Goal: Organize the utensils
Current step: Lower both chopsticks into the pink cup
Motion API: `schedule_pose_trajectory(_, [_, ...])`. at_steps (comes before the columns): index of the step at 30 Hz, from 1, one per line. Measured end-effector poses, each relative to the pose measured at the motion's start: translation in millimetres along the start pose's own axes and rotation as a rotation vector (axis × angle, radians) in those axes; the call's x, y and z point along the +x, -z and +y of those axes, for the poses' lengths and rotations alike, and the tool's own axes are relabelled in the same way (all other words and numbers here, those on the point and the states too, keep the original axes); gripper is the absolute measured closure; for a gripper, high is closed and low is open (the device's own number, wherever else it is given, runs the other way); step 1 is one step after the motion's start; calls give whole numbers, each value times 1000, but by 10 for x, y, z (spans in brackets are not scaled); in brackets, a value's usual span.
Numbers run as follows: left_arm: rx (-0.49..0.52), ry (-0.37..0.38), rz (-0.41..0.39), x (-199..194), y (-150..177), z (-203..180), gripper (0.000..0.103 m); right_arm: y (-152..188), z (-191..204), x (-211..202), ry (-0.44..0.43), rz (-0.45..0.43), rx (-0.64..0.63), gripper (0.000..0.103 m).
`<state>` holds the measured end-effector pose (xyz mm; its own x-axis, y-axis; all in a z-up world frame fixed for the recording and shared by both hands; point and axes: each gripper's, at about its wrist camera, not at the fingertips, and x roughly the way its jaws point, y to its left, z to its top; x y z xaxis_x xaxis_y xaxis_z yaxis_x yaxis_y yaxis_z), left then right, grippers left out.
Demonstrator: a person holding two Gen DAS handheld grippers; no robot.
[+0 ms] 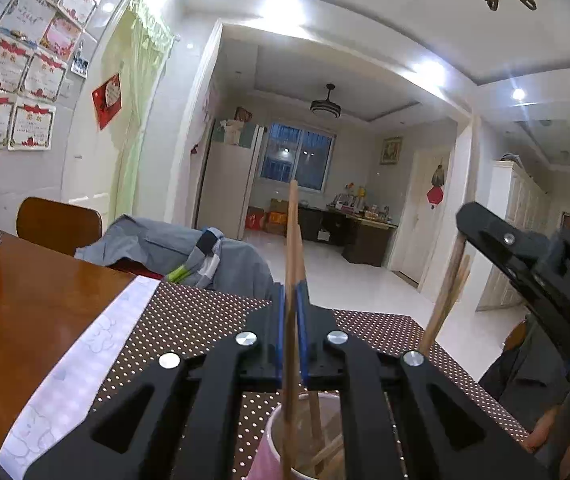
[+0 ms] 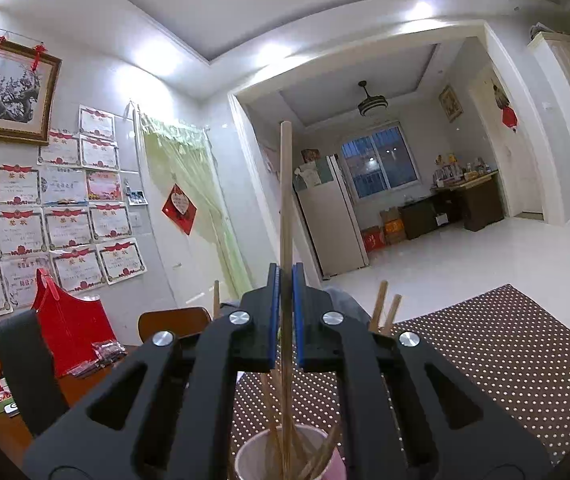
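Behind both grippers a white room opens beyond the dotted brown mat point(image 2: 505, 360). Left gripper point(image 1: 293, 320) pinches an upright chopstick point(image 1: 292, 240) between its blue pads, long axis vertical, lower end down in the pink cup point(image 1: 273, 440) below the fingers. Right gripper point(image 2: 286, 312) likewise clamps a vertical chopstick point(image 2: 286, 200) over the same cup point(image 2: 245, 460). More chopsticks point(image 1: 443, 300) lean rightward beside the fingers. Cup bottoms are cut off.
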<state>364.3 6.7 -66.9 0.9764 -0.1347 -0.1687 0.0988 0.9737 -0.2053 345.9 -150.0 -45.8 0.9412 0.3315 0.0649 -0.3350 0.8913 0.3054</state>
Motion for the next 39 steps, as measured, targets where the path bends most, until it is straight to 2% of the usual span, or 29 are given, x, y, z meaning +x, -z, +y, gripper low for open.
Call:
schedule_pose_trajectory(3, [-19,10,8,4,-4,32,96,8,-20,-47,11,12,-2,96])
schedule_pose_trajectory(9, [-19,29,-37,-84,-65,14,97,22,-66,-104,20,23,9,96])
schedule_pose_trajectory(17, [-95,60,-295,-406,-259,27,97,30,-155,-97,20,26,36,96])
schedule_pose_trajectory(22, [-80,40,-365,-349,-289,-84,97,35,-190,-99,28,22,37,96])
schedule_pose_trajectory(25, [-27,19,-352,-258,-219,-186,97,41,-221,-90,30,27,45,96])
schedule_pose_trajectory(30, [21,0,-242,-102,-100,-233,97,39,-169,-76,27,34,47,96])
schedule_pose_trajectory(32, [26,-17,-221,-97,-79,-224,97,41,-152,-79,26,36,44,96])
schedule_pose_trajectory(37, [41,-21,-105,-78,-57,-214,96,26,-127,-105,24,33,38,96])
schedule_pose_trajectory(38, [45,-22,-89,-99,-61,-215,93,17,-115,-118,23,30,36,96])
schedule_pose_trajectory(39, [56,-41,-62,-121,-80,-227,77,14,-103,-125,24,28,31,96])
